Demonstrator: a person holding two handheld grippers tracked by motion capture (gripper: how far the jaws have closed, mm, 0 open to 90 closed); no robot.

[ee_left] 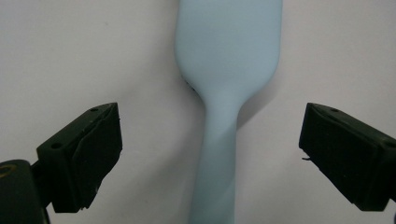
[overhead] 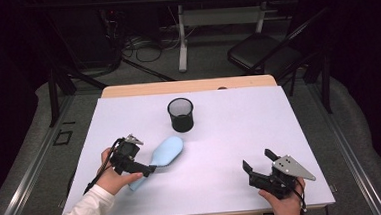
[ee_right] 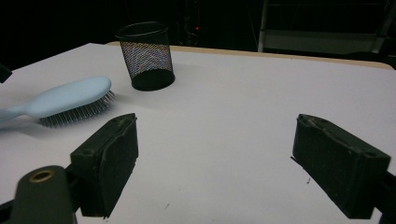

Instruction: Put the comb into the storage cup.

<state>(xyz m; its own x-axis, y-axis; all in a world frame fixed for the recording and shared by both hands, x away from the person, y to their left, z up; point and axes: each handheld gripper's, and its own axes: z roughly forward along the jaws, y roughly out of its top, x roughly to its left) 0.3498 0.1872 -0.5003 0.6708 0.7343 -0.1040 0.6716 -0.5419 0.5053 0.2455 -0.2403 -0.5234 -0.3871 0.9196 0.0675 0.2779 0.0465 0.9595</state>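
We see the white table whole from the high view, the black mesh cup standing toward its far side. The right gripper view reveals the bristles facing down under the pale blue hairbrush. The left gripper straddles its handle, jaws released, untouching. The right gripper gapes empty, well apart.

Bright, even light from above is falling on the white table, while the room behind is lying in near darkness. Shadows are showing soft and short. In both gripper views the near black jaws are looking slightly blurred.
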